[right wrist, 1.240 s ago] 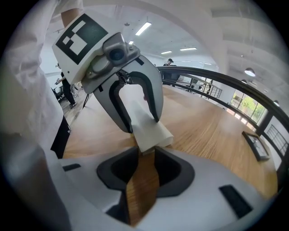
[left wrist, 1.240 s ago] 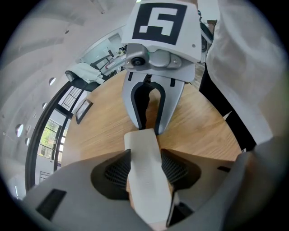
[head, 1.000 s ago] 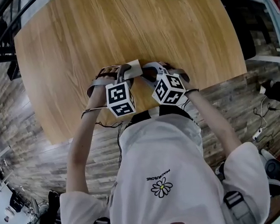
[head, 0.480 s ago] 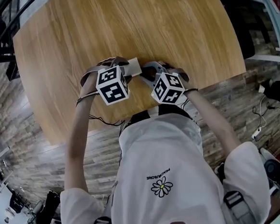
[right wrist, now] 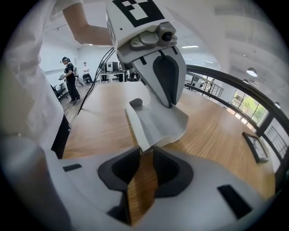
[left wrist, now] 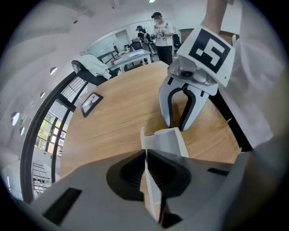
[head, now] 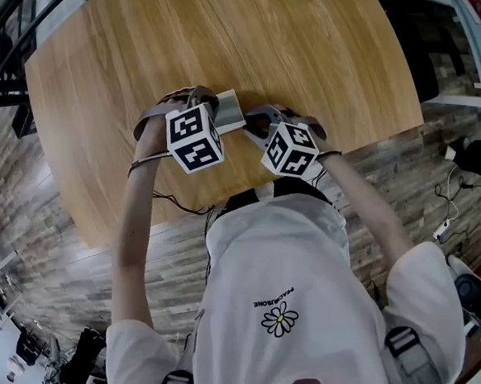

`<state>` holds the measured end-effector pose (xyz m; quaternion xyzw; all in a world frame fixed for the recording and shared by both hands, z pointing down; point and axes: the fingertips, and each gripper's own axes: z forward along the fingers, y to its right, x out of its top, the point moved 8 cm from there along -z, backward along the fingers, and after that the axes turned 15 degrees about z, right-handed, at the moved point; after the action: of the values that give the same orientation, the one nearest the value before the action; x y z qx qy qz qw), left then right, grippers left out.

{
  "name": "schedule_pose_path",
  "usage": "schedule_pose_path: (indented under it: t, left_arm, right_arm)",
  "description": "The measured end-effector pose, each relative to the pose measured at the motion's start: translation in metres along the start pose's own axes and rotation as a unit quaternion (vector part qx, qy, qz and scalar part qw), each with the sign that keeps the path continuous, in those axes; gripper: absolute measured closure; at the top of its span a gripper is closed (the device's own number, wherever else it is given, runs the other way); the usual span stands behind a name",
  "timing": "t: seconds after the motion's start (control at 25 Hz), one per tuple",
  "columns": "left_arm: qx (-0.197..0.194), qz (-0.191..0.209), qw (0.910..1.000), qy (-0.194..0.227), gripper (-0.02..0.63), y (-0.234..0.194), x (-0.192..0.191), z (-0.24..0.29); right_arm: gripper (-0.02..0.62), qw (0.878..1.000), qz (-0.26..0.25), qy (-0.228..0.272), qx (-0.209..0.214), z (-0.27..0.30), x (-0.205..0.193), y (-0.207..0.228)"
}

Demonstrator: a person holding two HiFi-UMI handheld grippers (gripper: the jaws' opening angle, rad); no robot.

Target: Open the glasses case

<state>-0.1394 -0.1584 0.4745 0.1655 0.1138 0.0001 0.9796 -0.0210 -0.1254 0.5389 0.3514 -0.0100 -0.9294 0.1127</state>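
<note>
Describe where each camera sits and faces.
Head view: on the head, facing steeply down at table; both arms, shirt.
Left gripper view: on left gripper, along jaws just closed on glasses case flap; shirt at right.
Right gripper view: on right gripper, along jaws closing on case's end; arm, shirt at left.
Gripper views share case, opposite gripper.

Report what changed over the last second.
The left tool moved up the head view, away from the person, and its jaws have just been closing; they now pinch the thin flap of the glasses case. The right tool kept its place, jaws narrowing slightly on the case's other end.
</note>
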Motion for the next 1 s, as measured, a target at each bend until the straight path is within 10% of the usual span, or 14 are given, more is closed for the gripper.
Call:
schedule_pose_path:
  t: [1.0]
  left_arm:
    - [0.037,-0.044,0.9981,-0.020,0.568,-0.020,-0.014,0.015]
  right_arm:
    - [0.517,1.000,0.020,0.000,-0.002,0.002,-0.001,0.000]
